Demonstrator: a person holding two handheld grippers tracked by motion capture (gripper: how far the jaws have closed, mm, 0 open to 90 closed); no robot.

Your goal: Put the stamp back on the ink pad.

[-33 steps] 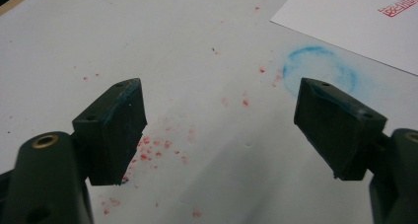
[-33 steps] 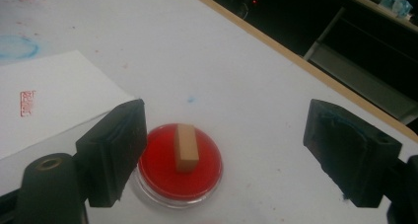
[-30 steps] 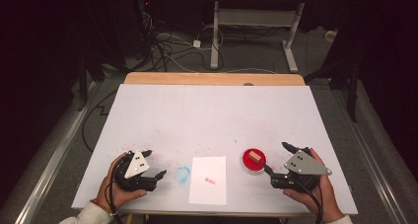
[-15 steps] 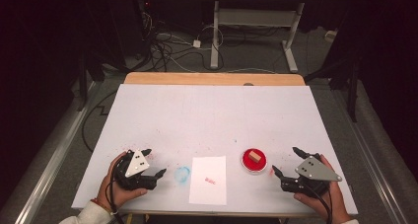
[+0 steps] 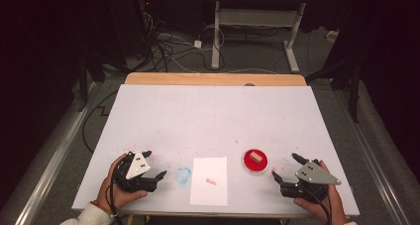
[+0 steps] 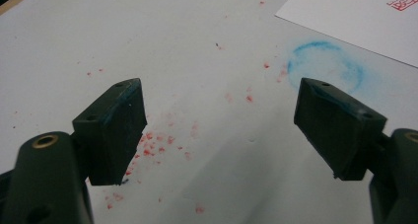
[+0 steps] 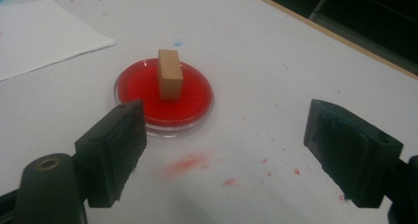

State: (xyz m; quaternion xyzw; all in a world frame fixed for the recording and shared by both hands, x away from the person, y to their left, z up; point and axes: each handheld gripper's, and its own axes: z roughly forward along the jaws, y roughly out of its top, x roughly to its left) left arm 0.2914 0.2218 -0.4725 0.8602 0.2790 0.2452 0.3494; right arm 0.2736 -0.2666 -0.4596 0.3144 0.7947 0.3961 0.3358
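Red ink pad (image 5: pixel 255 162) sits on the white desk (image 5: pixel 213 116), a wooden stamp block (image 7: pixel 170 75) standing upright in it. Right hand-held gripper (image 5: pixel 286 166): jaws wide apart, empty, just beside the pad. Left hand-held gripper (image 5: pixel 154 164): jaws apart, empty, near a blue ring smudge (image 6: pixel 325 66). Paper sheet (image 5: pixel 210 180) lies between them, bearing a red stamped mark (image 5: pixel 211 181); characters too small to read.
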